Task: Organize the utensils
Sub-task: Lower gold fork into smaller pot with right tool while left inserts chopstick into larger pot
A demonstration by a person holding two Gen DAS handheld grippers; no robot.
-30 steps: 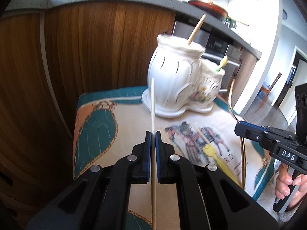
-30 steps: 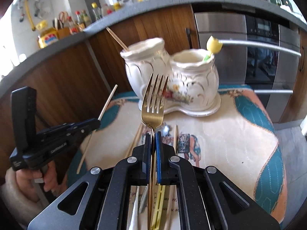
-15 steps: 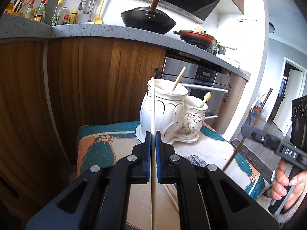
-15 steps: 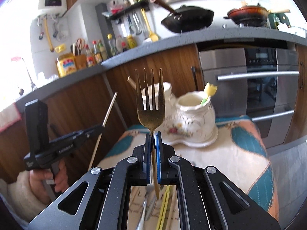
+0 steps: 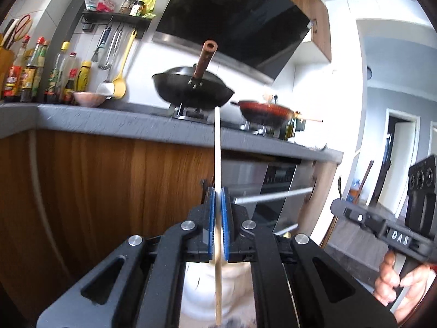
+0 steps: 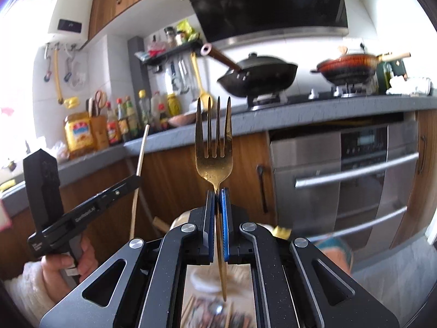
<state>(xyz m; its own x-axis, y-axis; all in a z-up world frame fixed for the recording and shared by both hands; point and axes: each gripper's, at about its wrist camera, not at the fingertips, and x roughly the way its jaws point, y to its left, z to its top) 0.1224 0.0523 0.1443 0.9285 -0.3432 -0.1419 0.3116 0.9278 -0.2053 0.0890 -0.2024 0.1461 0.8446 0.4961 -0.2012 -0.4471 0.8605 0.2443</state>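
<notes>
The chopstick (image 5: pixel 217 147) is held upright, clamped in the left gripper (image 5: pixel 217 205). The gold fork (image 6: pixel 213 147) is gripped at its neck by the right gripper (image 6: pixel 217 205), tines up. Both grippers are aimed roughly level at the counter (image 5: pixel 114 121); the wok (image 5: pixel 192 87) stands behind.

Home kitchen: wok (image 5: pixel 192 90) on gas hob, built-in oven (image 6: pixel 344 175), sauce bottles (image 5: pixel 41 73) (w/ range hood (image 5: pixel 232 19) overhead).
</notes>
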